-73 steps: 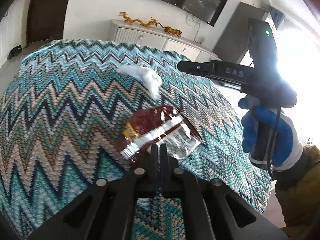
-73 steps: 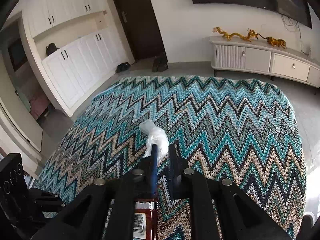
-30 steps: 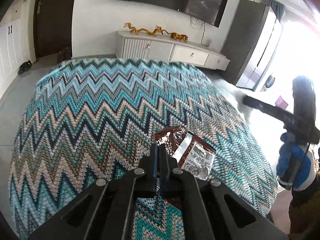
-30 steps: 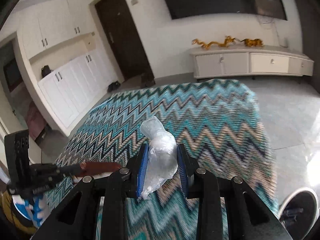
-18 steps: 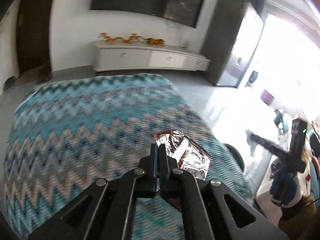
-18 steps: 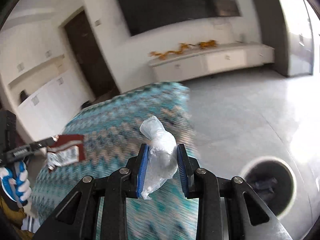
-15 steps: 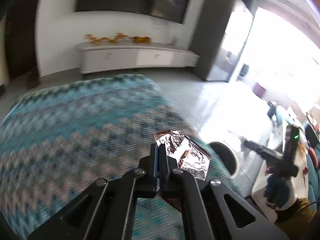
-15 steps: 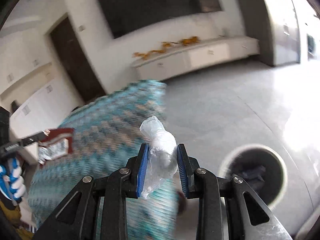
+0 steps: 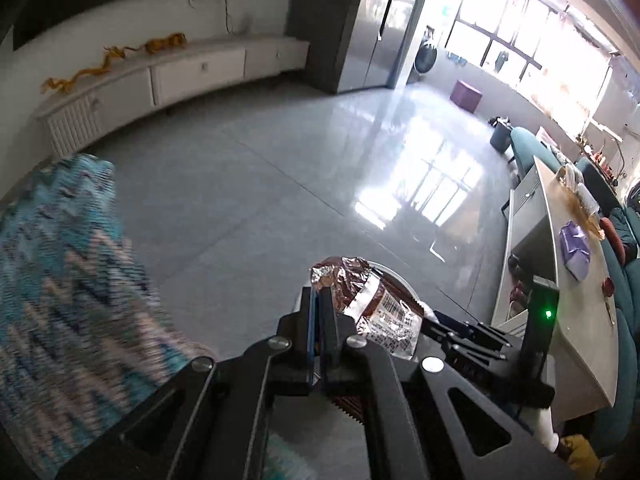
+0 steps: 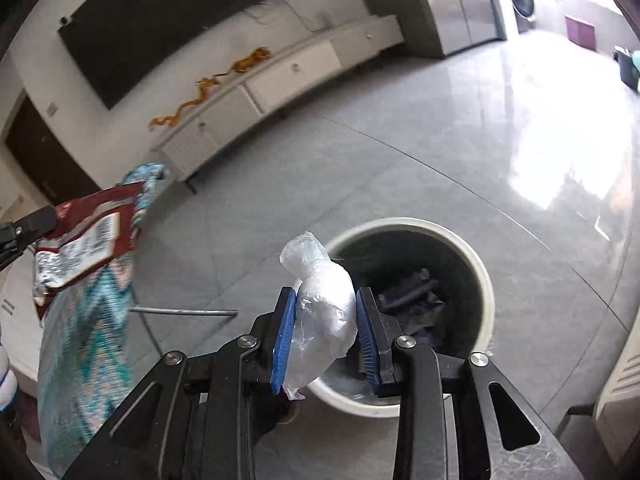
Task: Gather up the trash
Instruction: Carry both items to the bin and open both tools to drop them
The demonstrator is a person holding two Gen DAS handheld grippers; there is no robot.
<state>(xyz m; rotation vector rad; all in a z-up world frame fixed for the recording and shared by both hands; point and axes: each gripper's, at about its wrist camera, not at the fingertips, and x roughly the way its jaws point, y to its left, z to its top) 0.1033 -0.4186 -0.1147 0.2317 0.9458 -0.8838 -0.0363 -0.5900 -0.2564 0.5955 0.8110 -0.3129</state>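
The right gripper [image 10: 325, 322] squeezes a crinkly clear plastic bag [image 10: 322, 312] between its blue pads. Just past its jaws stands a round white bin [image 10: 486, 280]. The left gripper [image 9: 319, 312] pinches a shiny brown wrapper [image 9: 374, 304], which sticks out to the right.

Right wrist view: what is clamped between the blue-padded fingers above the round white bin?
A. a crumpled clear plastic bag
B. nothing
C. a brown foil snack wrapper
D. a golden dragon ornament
A: the right gripper is shut on the crumpled clear plastic bag, held over the round white bin; the brown foil snack wrapper is off at the left, in the other gripper.
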